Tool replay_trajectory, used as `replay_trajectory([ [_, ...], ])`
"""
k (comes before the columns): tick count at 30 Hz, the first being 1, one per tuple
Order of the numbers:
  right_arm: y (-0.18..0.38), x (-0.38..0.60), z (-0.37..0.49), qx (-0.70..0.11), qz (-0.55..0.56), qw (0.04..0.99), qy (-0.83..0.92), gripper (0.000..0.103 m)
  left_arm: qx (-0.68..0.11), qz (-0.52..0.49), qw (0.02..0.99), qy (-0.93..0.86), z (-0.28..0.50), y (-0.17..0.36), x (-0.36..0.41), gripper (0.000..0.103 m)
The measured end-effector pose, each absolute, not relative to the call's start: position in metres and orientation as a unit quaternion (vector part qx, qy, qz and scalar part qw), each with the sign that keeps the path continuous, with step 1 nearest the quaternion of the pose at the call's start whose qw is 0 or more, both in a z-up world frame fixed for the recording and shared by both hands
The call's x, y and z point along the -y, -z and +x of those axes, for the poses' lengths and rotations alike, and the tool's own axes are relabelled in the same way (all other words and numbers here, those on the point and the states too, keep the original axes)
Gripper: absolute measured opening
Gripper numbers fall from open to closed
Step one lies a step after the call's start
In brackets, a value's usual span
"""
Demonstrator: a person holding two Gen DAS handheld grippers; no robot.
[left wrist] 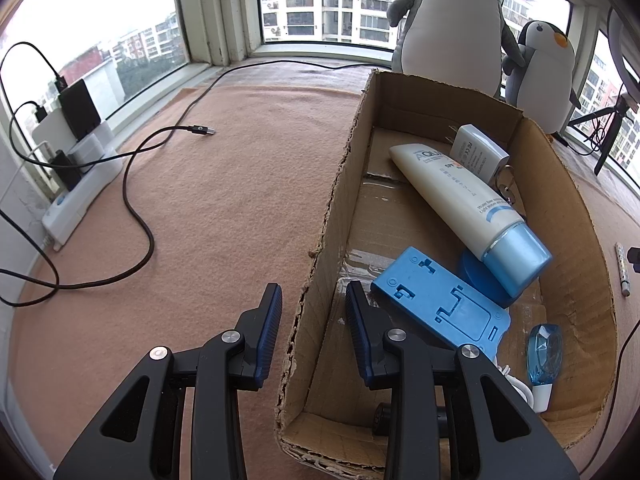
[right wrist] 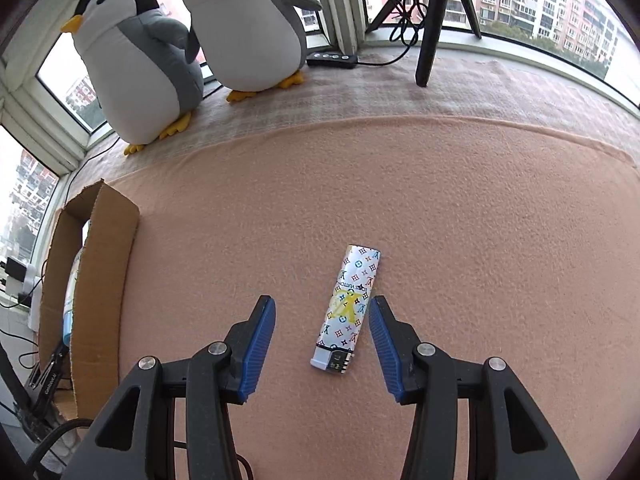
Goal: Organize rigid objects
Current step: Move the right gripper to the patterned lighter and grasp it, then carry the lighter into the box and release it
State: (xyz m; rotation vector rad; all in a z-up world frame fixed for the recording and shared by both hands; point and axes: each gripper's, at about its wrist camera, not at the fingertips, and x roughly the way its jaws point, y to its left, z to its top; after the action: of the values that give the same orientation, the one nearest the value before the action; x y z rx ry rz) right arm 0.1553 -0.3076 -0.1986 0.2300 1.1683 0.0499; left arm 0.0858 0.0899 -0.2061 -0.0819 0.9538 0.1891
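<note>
An open cardboard box lies on the pink carpet. It holds a white tube with a blue cap, a blue plastic stand, a white charger and a small clear-blue item. My left gripper is shut astride the box's near left wall, one finger outside and one inside. A patterned lighter lies flat on the carpet to the right of the box. My right gripper hangs open just over it, with the lighter between the fingers, closer to the right pad and not touched.
Two plush penguins stand on the window ledge behind the box. A black tripod and a remote with a cord stand at the back right. A black cable and a white power strip lie left of the box.
</note>
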Motion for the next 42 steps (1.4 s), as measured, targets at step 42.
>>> replay_trajectory([
  [42, 0.146, 0.223, 0.154, -0.488, 0.003, 0.863, -0.134, 0.021, -0.458, -0.040, 0.883, -0.091, 0.086, 0.206, -0.090, 0.031],
])
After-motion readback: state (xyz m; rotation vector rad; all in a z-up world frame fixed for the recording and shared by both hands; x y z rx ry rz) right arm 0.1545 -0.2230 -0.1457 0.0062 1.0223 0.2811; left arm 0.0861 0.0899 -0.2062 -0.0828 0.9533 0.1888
